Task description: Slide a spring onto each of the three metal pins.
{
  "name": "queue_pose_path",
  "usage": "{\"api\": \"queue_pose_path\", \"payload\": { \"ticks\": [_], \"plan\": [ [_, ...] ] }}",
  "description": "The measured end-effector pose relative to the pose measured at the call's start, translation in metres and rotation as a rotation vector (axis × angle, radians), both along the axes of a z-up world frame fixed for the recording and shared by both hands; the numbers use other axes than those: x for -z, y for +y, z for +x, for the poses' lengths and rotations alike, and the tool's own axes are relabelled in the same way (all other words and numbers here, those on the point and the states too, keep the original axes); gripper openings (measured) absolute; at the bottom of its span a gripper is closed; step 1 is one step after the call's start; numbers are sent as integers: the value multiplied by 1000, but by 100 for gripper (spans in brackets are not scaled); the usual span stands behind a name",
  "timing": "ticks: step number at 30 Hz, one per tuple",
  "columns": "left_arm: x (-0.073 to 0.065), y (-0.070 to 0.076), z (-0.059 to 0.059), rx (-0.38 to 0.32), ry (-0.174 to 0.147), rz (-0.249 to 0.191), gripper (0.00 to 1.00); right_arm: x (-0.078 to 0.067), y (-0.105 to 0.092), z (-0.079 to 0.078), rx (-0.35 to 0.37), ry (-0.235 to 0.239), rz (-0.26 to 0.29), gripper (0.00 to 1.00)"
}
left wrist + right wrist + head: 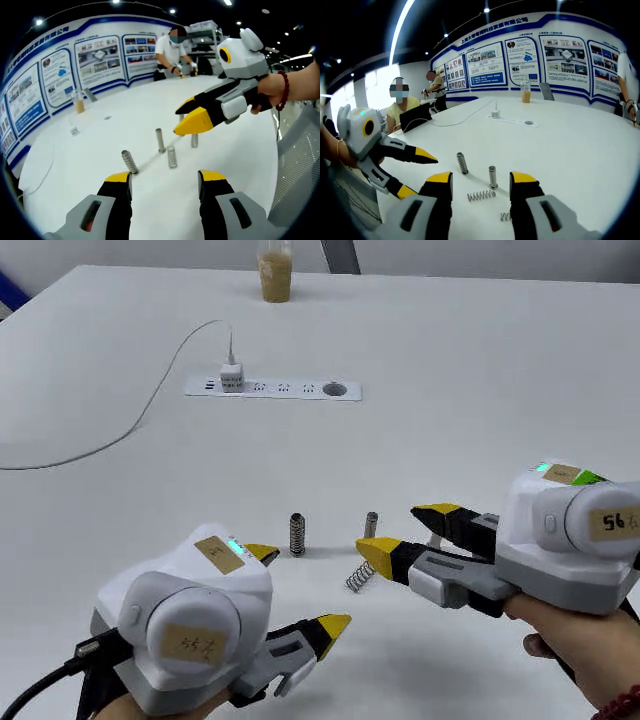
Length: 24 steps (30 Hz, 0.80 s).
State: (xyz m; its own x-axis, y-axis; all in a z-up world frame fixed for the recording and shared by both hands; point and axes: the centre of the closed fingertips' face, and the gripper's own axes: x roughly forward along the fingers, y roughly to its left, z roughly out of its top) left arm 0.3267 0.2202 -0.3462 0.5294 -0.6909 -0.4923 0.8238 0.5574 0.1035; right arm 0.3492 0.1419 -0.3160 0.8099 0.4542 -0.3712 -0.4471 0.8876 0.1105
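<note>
left gripper (300, 587) jaws apart, right gripper (398, 530) jaws apart

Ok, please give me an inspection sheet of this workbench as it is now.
Surface: white table, smooth.
Job's things: pin with a spring upright; bare pin upright; loose spring lying flat.
Clutter: cup of brown drink.
Grippers: left hand-held gripper open, right hand-held gripper open, both hold nothing.
Cables: white cable to the charger in the power strip.
Surroundings: wall posters, a seated person.
</note>
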Motion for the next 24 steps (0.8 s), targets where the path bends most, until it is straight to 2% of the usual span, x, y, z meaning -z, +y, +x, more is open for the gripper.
{"api": "queue_pose_path", "payload": {
  "ticks": [4, 9, 16, 18, 20, 24],
  "plan": [
    [3, -5, 3, 12, -1, 13, 52, 0, -7, -4, 11, 1, 3, 49],
    [5, -17, 6, 38, 17, 7, 52, 0, -16, -11, 21, 7, 13, 50],
    [12, -26, 12, 52, 12, 23, 44, -2, -24, -21, 21, 7, 16, 52],
    [15, -28, 13, 51, 26, 20, 42, -2, -27, -23, 22, 6, 16, 52],
    [17, -31, 14, 44, 53, 5, 40, -2, -29, -25, 23, 6, 17, 52],
    [20, -34, 17, 36, 75, -6, 38, 1, -31, -31, 9, 8, -7, 55]
  ]
}}
